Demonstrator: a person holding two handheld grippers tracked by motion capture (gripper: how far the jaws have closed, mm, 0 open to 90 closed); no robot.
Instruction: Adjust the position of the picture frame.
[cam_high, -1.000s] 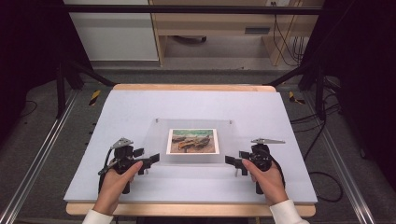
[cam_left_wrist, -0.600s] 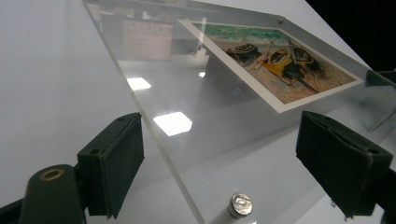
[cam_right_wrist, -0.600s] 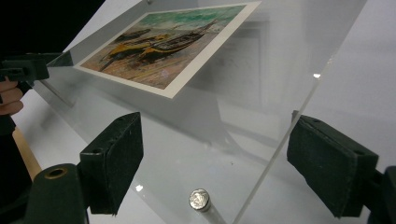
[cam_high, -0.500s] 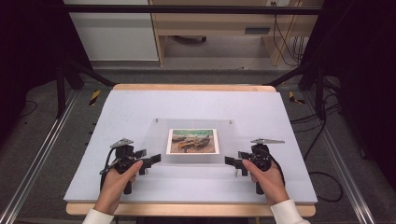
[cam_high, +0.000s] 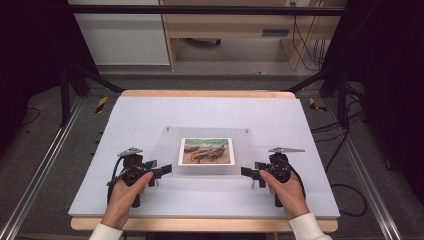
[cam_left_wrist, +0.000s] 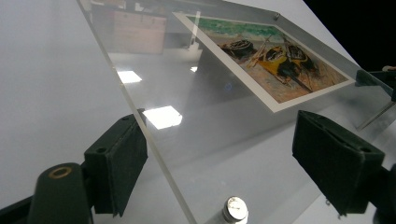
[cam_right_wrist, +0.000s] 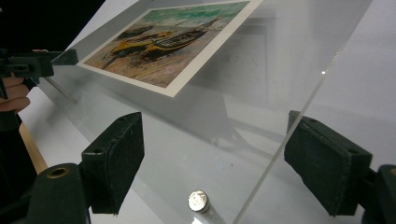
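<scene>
Straddling acrylic frame (cam_high: 207, 152) edges, both grippers agape.

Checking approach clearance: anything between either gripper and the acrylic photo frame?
Nothing visible. The left gripper and right gripper each sit open at a side edge of the clear acrylic photo frame; in each gripper view the panel edge already lies between the open jaws, near a metal standoff.
</scene>
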